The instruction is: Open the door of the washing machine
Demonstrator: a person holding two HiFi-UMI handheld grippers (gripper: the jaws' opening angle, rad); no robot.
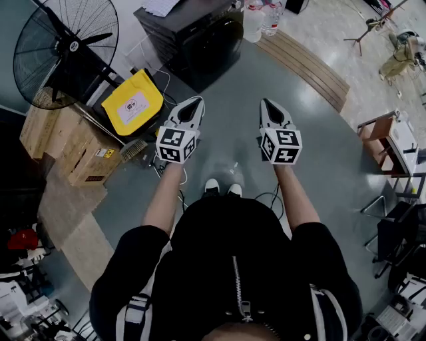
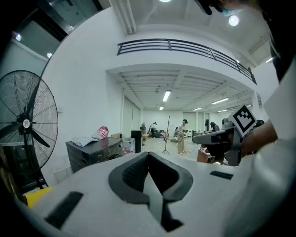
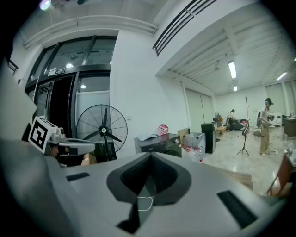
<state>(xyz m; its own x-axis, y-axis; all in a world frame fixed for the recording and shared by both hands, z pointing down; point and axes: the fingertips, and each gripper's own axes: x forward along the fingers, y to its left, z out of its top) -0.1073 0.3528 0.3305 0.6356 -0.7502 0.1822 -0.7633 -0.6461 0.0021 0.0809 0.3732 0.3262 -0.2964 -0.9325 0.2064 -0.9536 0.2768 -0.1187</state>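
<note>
The black washing machine (image 1: 200, 33) stands at the far end of the grey floor, well ahead of both grippers, with its round door (image 1: 216, 43) facing me and closed. It also shows in the left gripper view as a dark box (image 2: 95, 152) and in the right gripper view (image 3: 159, 143). My left gripper (image 1: 198, 100) and right gripper (image 1: 265, 103) are held side by side at chest height, pointing toward the machine and far from it. Both have their jaws together with nothing between them, as the left gripper (image 2: 149, 155) and the right gripper (image 3: 150, 156) show in their own views.
A large standing fan (image 1: 63, 46) and a yellow sign (image 1: 133, 103) are at the left, beside wooden crates (image 1: 66, 143). Water bottles (image 1: 263, 16) sit right of the machine. A wooden ramp (image 1: 306, 63) runs at the right. Cables (image 1: 166, 173) lie near my feet.
</note>
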